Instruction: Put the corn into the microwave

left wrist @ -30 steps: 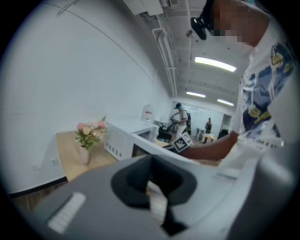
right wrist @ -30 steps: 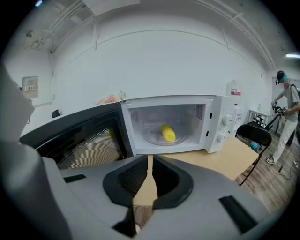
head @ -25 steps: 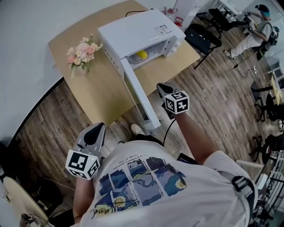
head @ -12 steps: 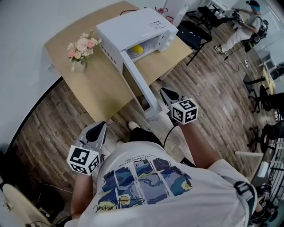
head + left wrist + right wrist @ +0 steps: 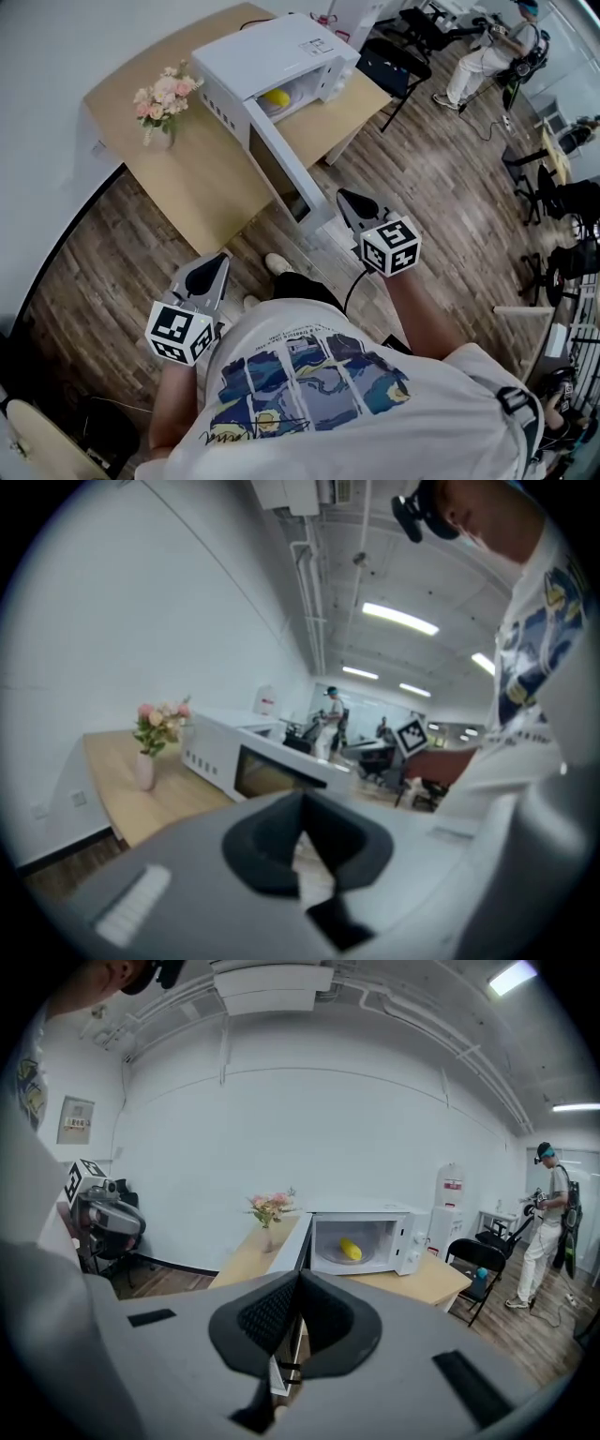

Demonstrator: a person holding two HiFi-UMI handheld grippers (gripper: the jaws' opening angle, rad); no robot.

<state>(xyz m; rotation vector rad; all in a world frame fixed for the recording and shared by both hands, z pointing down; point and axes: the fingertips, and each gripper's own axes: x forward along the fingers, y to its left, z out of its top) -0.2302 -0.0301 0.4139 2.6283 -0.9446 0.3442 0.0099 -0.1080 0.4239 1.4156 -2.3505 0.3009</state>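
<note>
Corn (image 5: 275, 97) lies inside the open microwave (image 5: 281, 52). My left tool (image 5: 211, 267) and right tool (image 5: 349, 202) are both closed, empty. I'd push the door (image 5: 281, 167) gently shut by its free edge.

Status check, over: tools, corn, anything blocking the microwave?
Left tool shut, empty. Right tool shut, empty. Corn inside microwave, door open. Nothing in the way.

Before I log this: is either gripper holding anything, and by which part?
Nothing: left gripper and right gripper are shut, empty; corn sits inside microwave.
</note>
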